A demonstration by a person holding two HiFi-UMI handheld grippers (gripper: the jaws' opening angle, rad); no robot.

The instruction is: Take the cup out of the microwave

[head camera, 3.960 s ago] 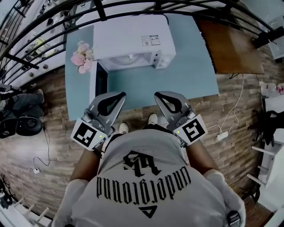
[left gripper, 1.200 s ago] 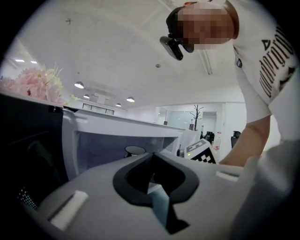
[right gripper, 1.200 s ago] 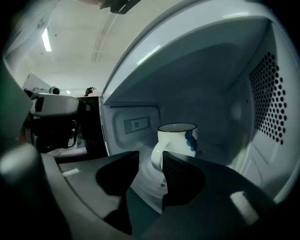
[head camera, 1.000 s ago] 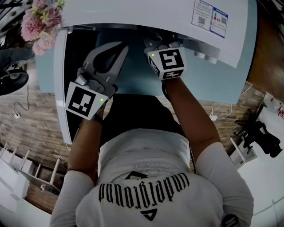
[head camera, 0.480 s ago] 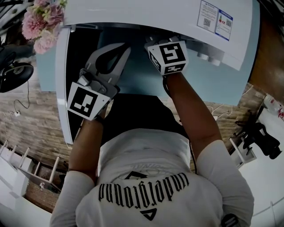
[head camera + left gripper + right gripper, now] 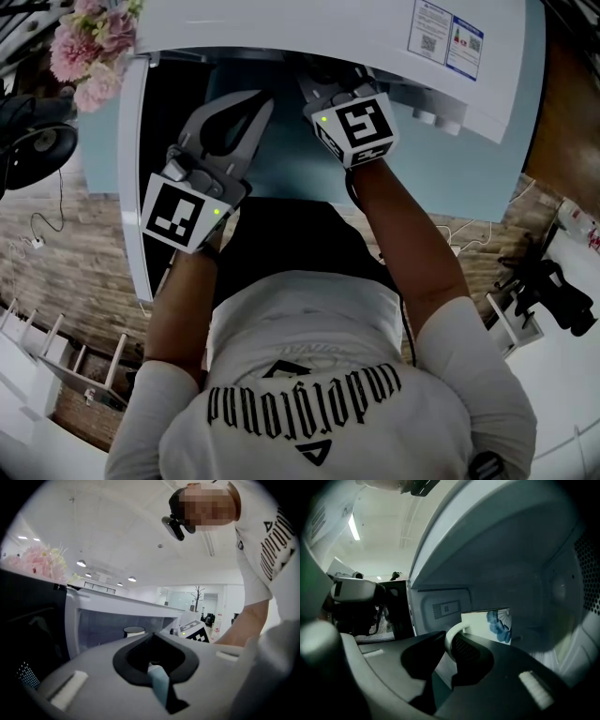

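**Right claw nips the cup's handle inside the oven**

Nearest, low in the head view, are the person's shoulders and two bare forearms. At the end of the left forearm, left of centre, the left gripper [image 6: 261,103] hangs above the teal table [image 6: 469,178]. Its jaws are brought together with nothing between them. It sits just beside the open door [image 6: 131,187], which runs down the frame's left side.

Further in, the right gripper [image 6: 452,637] reaches under the white top of the microwave [image 6: 281,23] into the cavity. Its jaws have just been closing. In the right gripper view they stand on either side of the handle [image 6: 454,630] and appear clamped on it. The cup [image 6: 486,626], white with a blue print, is at centre frame there, upright and deep inside the oven. Furthest off, pink flowers [image 6: 89,47] fill the head view's upper left corner.

The hold is on a thin curved loop, well off the cup's middle. In my judgement the body could swing or tip about the jaws once it is lifted. I cannot see whether anything is inside, so a spill is possible. A hurried pull could also knock the cup against the cavity's frame or the door's edge. If the pads sit near the loop's end, it could slip free.

Counted: one cup, one microwave, one door, two grippers, one bunch of flowers.
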